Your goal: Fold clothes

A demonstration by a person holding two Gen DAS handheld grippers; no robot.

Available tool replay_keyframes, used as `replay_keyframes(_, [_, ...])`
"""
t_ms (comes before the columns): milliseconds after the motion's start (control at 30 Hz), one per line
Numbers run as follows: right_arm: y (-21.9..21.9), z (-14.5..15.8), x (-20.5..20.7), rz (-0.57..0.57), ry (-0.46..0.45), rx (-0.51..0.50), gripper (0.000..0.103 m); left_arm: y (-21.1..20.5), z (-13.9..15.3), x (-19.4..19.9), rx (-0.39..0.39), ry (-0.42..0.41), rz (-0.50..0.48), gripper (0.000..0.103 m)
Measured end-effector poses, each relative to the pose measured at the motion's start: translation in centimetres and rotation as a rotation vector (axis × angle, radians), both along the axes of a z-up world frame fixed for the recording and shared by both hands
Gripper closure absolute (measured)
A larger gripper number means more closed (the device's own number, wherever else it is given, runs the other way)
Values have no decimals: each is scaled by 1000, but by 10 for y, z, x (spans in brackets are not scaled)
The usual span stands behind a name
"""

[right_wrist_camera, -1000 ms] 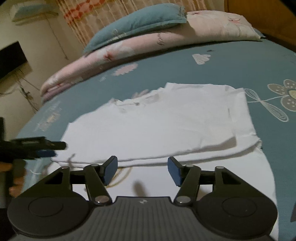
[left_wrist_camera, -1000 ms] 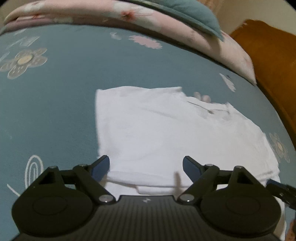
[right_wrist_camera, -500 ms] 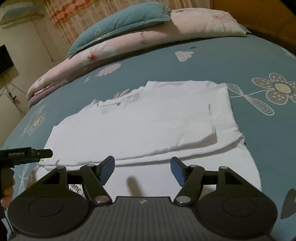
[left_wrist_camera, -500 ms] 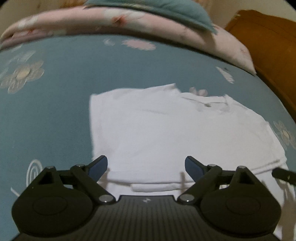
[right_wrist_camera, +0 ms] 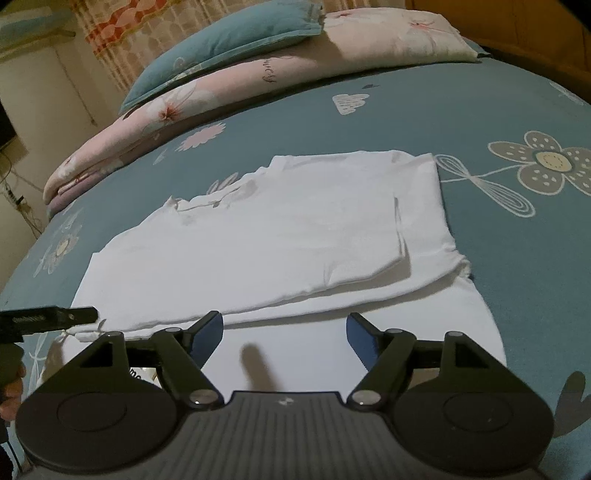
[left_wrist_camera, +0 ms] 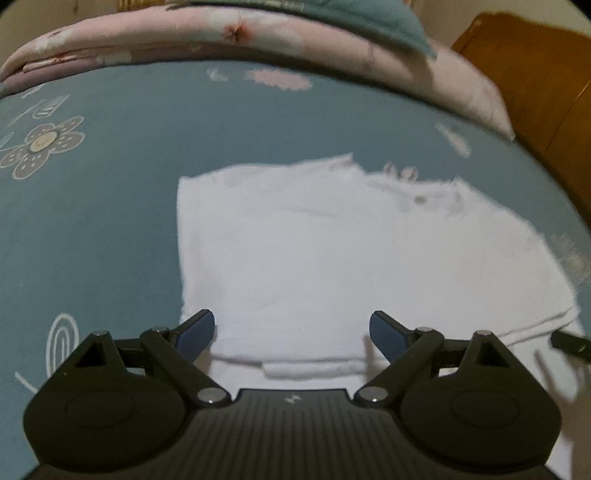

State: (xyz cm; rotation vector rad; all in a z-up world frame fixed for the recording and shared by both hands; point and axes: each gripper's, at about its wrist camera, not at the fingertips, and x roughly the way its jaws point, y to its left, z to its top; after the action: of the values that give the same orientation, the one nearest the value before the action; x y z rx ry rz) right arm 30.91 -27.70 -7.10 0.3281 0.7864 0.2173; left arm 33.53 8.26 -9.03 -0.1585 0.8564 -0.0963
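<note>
So this is a bedroom with dim warm light, and the working surface is a bed covered in a teal-blue bedsheet with cartoon flowers and clouds printed on it [right_wrist_camera: 517, 92]. Along the far edge of the bed there's a folded pink floral quilt [right_wrist_camera: 258, 81] with a teal-blue pillow [right_wrist_camera: 221, 40] lying on top of it. Behind that, in the right wrist view, you get a checked orange and cream curtain [right_wrist_camera: 110, 26], and an orange-brown wooden panel [left_wrist_camera: 535, 92] stands at the bed's far right corner in the left wrist view.

The white cotton T-shirt [right_wrist_camera: 258, 240] is lying flat around the middle of the bed, reaching to its near edge. It's partly folded: a doubled layer sits on top, with a single layer sticking out towards the cameras, and the collar end points to the left in the right wrist view.

The left gripper [left_wrist_camera: 291, 326] hovers over the shirt's near edge with its blue-padded jaws wide apart and nothing between them. You can see its black tip poking in at the left edge of the right wrist view, with a bit of the person's hand [right_wrist_camera: 11, 387] below it.

The right gripper [right_wrist_camera: 284, 334] is over the single layer at the near edge, jaws opening, nothing pinched between them, just cloth lying underneath.
</note>
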Motion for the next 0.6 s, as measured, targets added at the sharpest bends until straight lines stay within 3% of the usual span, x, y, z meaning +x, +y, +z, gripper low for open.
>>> replay_keyframes(167, [5, -1, 0, 10, -7, -25, 21, -3, -14, 4, -76, -37, -40, 12])
replay_keyframes(333, [1, -3, 0, 14, -8, -3, 20, -4, -16, 3, -17, 19, -112, 11])
replay_keyframes(467, [-1, -4, -1, 15, -8, 3, 20, 3, -15, 0, -50, 51, -110, 11])
replay_keyframes(600, [0, -3, -2, 18, -8, -4, 20, 4, -6, -3, -51, 14, -78, 11])
